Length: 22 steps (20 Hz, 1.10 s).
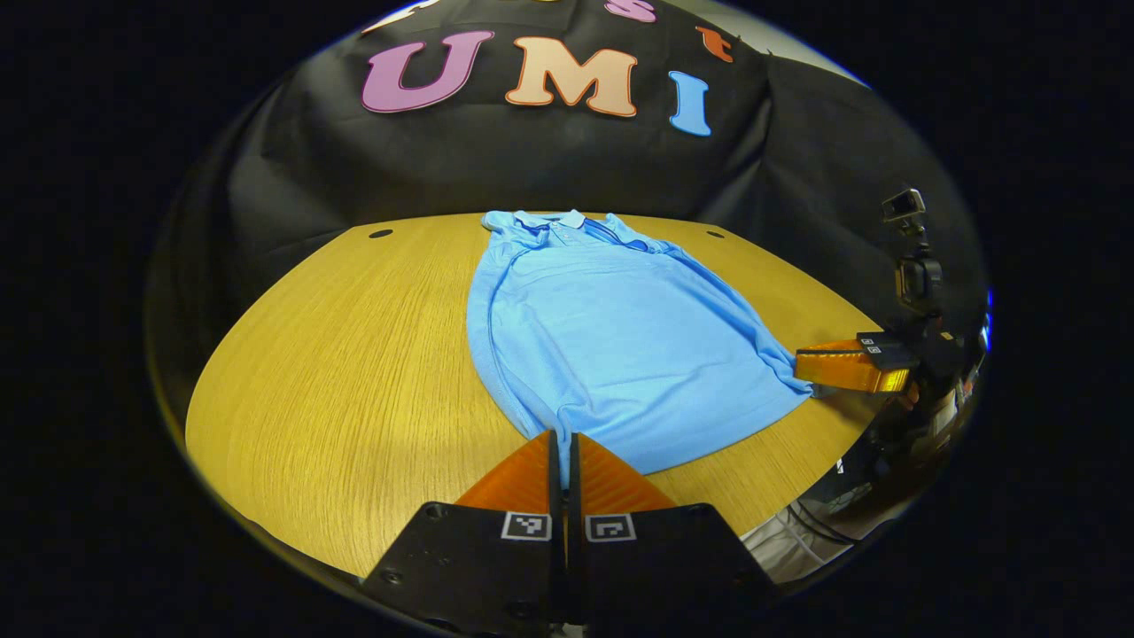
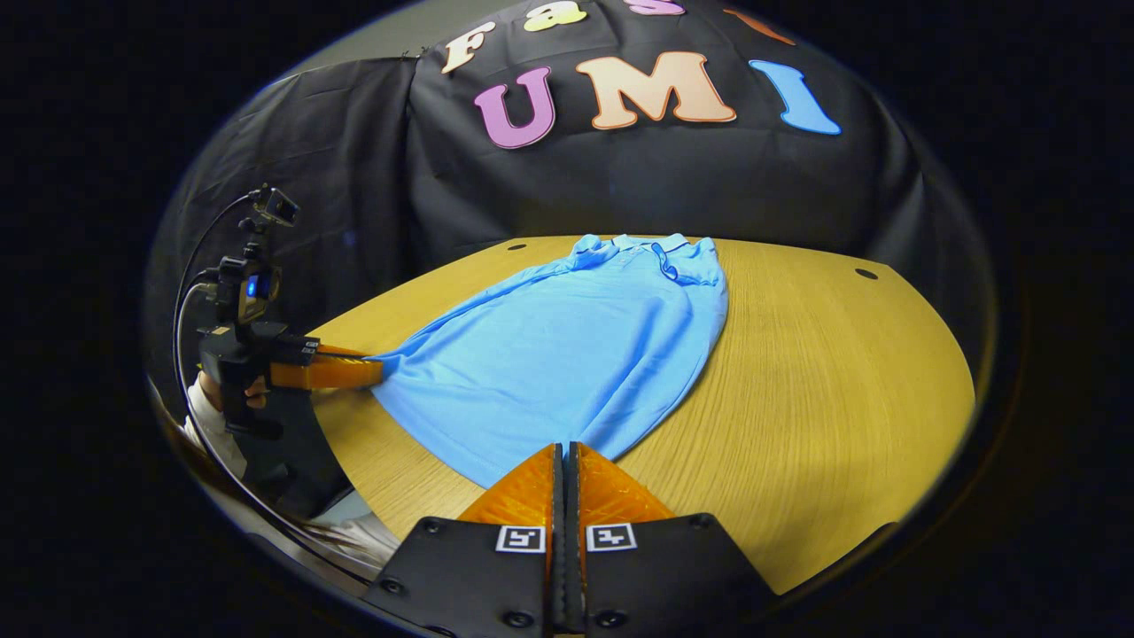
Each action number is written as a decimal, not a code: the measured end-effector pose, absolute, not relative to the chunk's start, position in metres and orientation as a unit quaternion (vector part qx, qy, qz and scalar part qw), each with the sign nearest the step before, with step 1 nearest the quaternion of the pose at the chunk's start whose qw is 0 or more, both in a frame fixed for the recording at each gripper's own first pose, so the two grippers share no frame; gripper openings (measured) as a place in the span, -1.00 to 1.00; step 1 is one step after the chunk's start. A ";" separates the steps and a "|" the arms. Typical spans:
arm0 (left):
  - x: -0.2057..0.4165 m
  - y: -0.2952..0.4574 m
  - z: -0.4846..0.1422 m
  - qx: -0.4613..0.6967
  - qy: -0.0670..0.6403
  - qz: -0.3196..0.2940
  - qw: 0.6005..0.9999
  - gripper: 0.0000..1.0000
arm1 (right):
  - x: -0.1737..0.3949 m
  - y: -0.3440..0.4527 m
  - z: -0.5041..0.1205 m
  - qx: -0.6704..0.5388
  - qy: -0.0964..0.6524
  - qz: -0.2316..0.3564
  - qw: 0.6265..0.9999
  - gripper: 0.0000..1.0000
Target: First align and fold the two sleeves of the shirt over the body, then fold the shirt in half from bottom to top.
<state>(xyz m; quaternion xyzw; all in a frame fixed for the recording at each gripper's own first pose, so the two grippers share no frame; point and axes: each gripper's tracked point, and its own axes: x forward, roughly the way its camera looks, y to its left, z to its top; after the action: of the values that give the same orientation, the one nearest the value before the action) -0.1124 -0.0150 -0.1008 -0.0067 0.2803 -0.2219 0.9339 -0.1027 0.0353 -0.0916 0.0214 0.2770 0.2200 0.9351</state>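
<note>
The blue shirt (image 1: 620, 346) lies flat on the wooden table (image 1: 337, 390), collar (image 1: 549, 219) at the far end. Left gripper (image 1: 563, 443) and right gripper (image 2: 563, 456) each pinch a near hem corner, fingers together; the fold runs straight away toward the collar.

1. We see a light blue short-sleeved polo shirt of knit fabric (image 1: 611, 346) lying flat on the wooden table, its front facing up.
2. We find its collar (image 1: 549, 218) at the far end, near the booth wall, and its hem (image 1: 682, 443) at the near end; in the right gripper view the collar (image 2: 651, 242) again lies farthest away.
3. We note that both sleeves are already folded in over the body, leaving a long, narrow shape with folded side edges.
4. We observe the body unfolded along its length, with shallow wrinkles near the hem corners.
</note>
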 end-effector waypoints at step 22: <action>-0.112 -0.016 -0.105 -0.007 0.280 -0.230 0.932 -1.00 | -0.113 0.036 -0.091 0.003 0.281 0.221 0.934 0.72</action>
<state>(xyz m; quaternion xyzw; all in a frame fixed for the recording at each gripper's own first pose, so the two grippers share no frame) -0.1125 -0.0159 -0.1052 -0.0074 0.2799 -0.2301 0.9320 -0.1126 0.0361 -0.0908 0.0026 0.2812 0.2205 0.9339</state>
